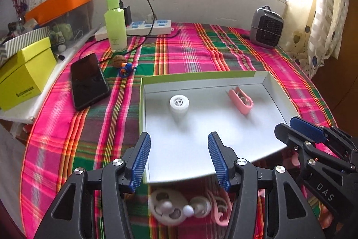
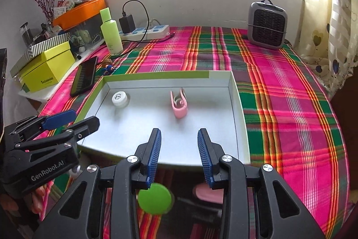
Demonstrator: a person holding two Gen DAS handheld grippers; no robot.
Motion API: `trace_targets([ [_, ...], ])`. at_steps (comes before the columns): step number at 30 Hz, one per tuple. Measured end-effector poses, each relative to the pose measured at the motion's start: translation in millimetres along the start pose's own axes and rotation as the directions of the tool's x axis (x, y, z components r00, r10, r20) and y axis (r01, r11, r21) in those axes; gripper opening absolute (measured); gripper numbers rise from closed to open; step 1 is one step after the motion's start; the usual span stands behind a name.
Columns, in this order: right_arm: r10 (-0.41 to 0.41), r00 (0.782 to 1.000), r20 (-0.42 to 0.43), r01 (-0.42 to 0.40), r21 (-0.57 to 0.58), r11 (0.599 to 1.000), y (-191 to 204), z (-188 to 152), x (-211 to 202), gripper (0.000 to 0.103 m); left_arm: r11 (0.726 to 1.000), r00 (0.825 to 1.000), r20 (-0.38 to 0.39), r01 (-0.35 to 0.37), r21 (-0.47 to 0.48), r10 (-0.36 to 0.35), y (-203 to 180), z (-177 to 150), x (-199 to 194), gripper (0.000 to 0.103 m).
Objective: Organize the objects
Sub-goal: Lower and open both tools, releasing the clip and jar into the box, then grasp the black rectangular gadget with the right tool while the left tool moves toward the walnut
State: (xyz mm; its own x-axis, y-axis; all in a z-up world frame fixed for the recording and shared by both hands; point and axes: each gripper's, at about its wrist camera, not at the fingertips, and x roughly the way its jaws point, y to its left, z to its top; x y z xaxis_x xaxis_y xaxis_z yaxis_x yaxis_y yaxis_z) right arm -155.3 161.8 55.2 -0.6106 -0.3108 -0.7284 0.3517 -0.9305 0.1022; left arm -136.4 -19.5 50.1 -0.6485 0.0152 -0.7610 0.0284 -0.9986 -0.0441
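Note:
A shallow white tray with a green rim lies on the plaid tablecloth. Inside it stand a white round jar at the left and a pink clip at the right. My left gripper hovers open over the tray's near left edge with nothing between its blue pads. My right gripper hovers open over the near right part, also holding nothing. Below the tray's near edge lie a white earbud case, pink pieces and a green disc, all blurred.
A black phone, a walnut and a small blue toy lie left of the tray. Behind stand a green bottle, a power strip and a grey heater. A yellow box sits off the table's left edge.

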Motion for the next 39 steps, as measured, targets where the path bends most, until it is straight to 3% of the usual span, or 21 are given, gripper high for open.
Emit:
trace_targets([
  [15, -0.02, 0.999, 0.051, 0.02, -0.007, 1.0, -9, -47, -40, 0.035, 0.999, 0.999, 0.023, 0.035, -0.04, -0.034, 20, -49, -32, 0.053],
  [28, -0.032, 0.999, 0.035, 0.03, 0.045, 0.999, -42, -78, -50, 0.036, 0.993, 0.998, -0.01, 0.062, -0.103, -0.063, 49, -81, -31, 0.057],
  [30, -0.025, 0.999, 0.034, 0.023, 0.043, 0.999, -45, -79, -49, 0.039, 0.992, 0.998, -0.016, 0.057, -0.11, -0.059, 52, -85, -30, 0.057],
  [32, -0.007, 0.999, 0.041, 0.006, 0.041, 0.999, -46, -78, -47, 0.055, 0.991, 0.998, -0.025, 0.059, -0.116, -0.062, 54, -88, -28, 0.057],
  [39, 0.029, 1.0, 0.009, -0.029, 0.038, 0.999, -47, -76, -33, 0.056, 0.992, 0.998, -0.029, 0.053, -0.119, -0.057, 56, -91, -26, 0.057],
])
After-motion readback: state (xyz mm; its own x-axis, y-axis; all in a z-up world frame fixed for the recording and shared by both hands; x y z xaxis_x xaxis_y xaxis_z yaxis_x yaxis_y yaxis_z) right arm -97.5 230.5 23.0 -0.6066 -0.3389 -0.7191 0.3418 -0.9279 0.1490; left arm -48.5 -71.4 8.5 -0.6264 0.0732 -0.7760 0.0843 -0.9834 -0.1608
